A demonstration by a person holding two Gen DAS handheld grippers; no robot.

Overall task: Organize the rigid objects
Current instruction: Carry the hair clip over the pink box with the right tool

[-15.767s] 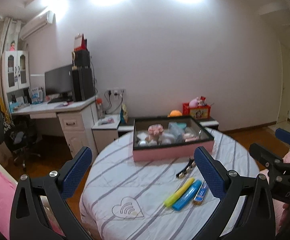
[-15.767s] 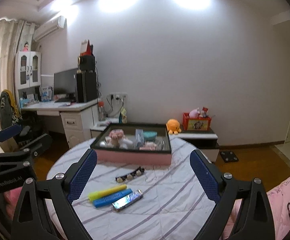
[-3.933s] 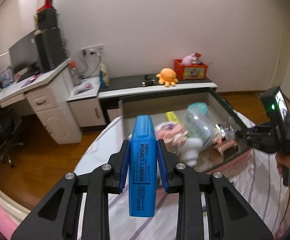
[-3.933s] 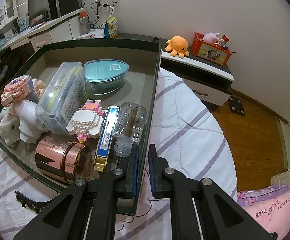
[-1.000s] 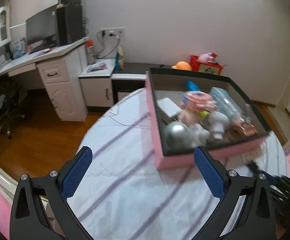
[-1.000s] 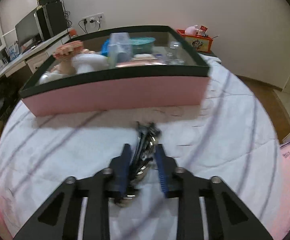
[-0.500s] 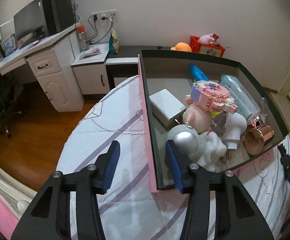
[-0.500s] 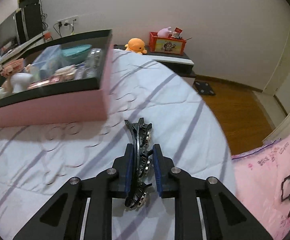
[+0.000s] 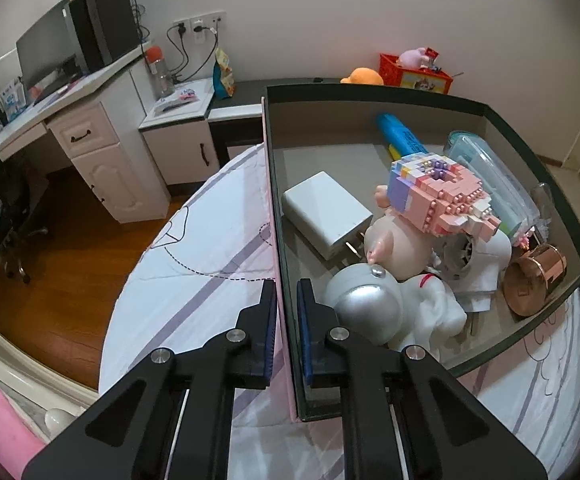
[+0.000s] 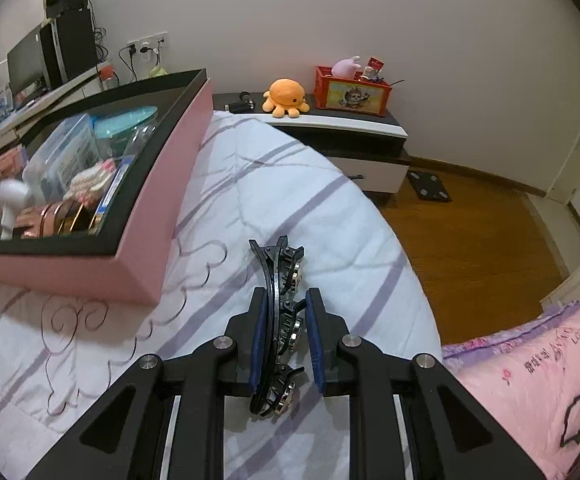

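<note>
meanwhile left gripper [image 9: 287,320] pinches box [image 9: 276,184] wall; right gripper [image 10: 287,334] clamps hair clip [image 10: 280,280].

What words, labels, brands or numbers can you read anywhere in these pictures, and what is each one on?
"LOVE" followed by unclear letters: printed on the pink pillow, beside script too blurred to read.
Label on the clear plastic container: too blurred to read.
Print on the blue highlighter: too small to read.
Red toy crate: a cartoon picture on its front, no legible words.
</note>
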